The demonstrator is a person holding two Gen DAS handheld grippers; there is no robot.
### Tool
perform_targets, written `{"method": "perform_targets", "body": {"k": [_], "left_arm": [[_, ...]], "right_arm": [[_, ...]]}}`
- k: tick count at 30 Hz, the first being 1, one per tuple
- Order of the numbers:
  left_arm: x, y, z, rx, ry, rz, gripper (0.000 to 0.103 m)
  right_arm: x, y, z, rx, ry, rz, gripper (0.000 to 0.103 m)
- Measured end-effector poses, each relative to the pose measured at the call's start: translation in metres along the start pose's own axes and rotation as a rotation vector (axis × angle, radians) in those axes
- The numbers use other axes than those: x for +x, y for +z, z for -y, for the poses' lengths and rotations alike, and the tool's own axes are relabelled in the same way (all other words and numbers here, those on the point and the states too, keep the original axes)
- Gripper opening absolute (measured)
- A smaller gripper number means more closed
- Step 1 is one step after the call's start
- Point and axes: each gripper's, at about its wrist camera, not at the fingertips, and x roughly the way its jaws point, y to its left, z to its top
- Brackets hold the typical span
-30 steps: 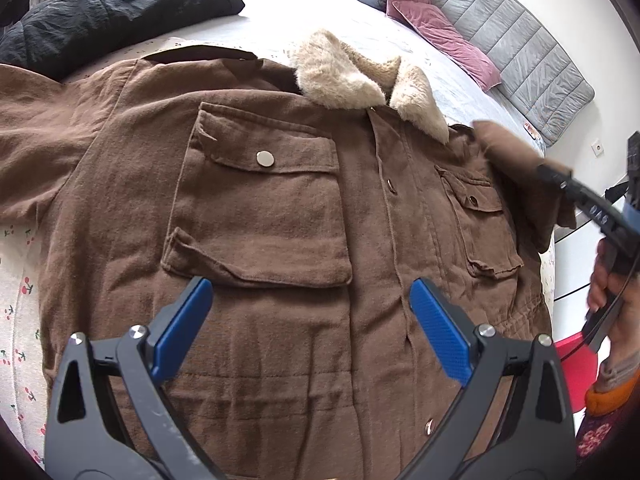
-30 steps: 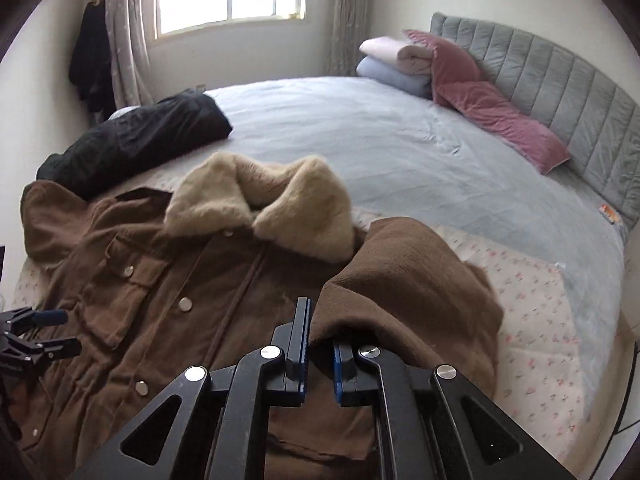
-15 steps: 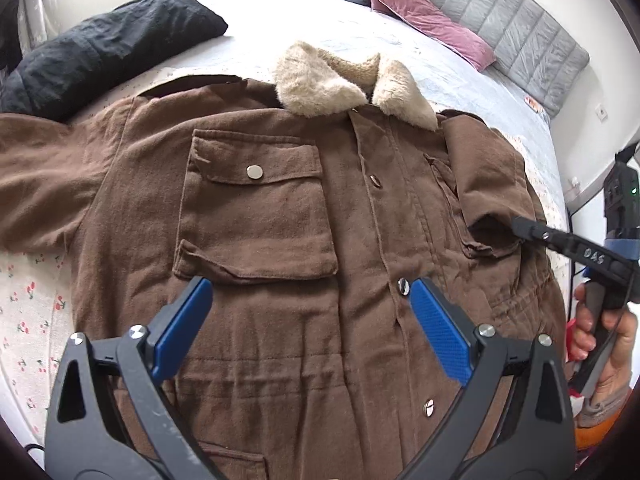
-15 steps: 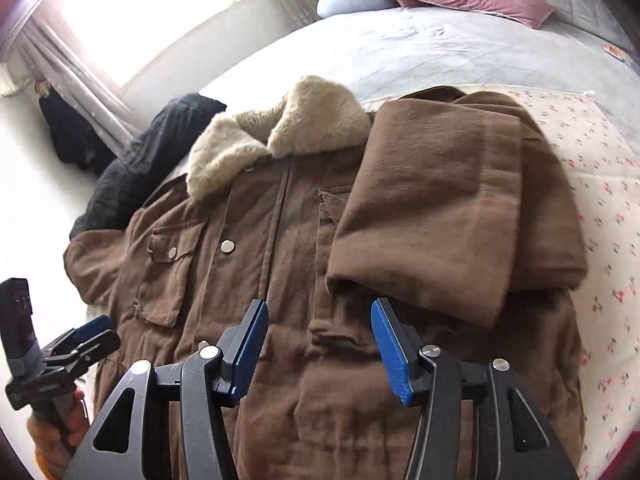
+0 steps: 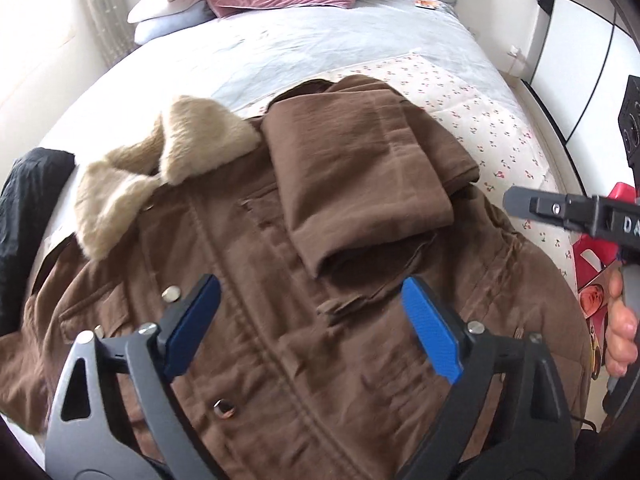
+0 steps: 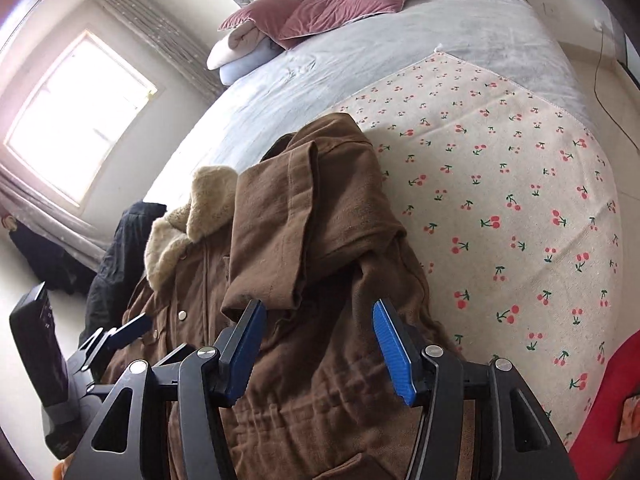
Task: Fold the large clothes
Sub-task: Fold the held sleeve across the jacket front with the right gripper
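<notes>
A large brown jacket (image 5: 280, 320) with a beige fleece collar (image 5: 168, 168) lies face up on the bed. Its right sleeve (image 5: 360, 176) is folded over the chest. My left gripper (image 5: 316, 328) is open and empty, hovering above the jacket's front placket. My right gripper (image 6: 320, 352) is open and empty above the jacket's right side, just below the folded sleeve (image 6: 288, 224). The right gripper also shows at the right edge of the left wrist view (image 5: 560, 212). The left gripper shows at the left of the right wrist view (image 6: 116, 336).
A cherry-print cloth (image 6: 500, 200) covers the grey bed (image 5: 320, 40) under the jacket. A black garment (image 5: 24, 208) lies at the left. Pink and white pillows (image 6: 304, 16) sit by the headboard. A red object (image 6: 600, 400) is at the bed's near right edge.
My right gripper let go of the sleeve, which now lies folded over the chest, and drew back open. My left gripper swung right, over the jacket's middle.
</notes>
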Motion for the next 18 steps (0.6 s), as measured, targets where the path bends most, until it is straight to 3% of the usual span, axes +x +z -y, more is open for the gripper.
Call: {"method": "perform_targets", "body": {"k": [3,7,9,10,11,13,18], "left_arm": [[0.027,0.010,0.025,0.070,-0.073,0.004,0.083],[0.056,0.020,0.048,0.110,-0.082,-0.011,0.073],[0.062,0.026,0.053,0.106,-0.087,0.004,0.062],[0.062,0.028,0.053,0.092,-0.107,0.014,0.049],[0.060,0.030,0.051,0.068,-0.137,0.025,0.031],[0.050,0.033,0.041,-0.001,-0.166,0.060,0.015],[0.004,0.028,-0.024,-0.296,-0.257,0.196,0.014]], "right_arm": [[-0.003,0.000,0.010,0.022,0.015,-0.014,0.057],[-0.012,0.005,0.018,0.047,0.034,0.010,0.057],[-0.014,0.005,0.022,0.049,0.029,0.010,0.057],[-0.014,0.005,0.023,0.051,0.025,0.007,0.057],[-0.014,0.005,0.025,0.053,0.021,0.004,0.057],[-0.015,0.005,0.028,0.056,0.011,0.003,0.057],[-0.018,0.004,0.029,0.048,0.001,0.008,0.057]]}}
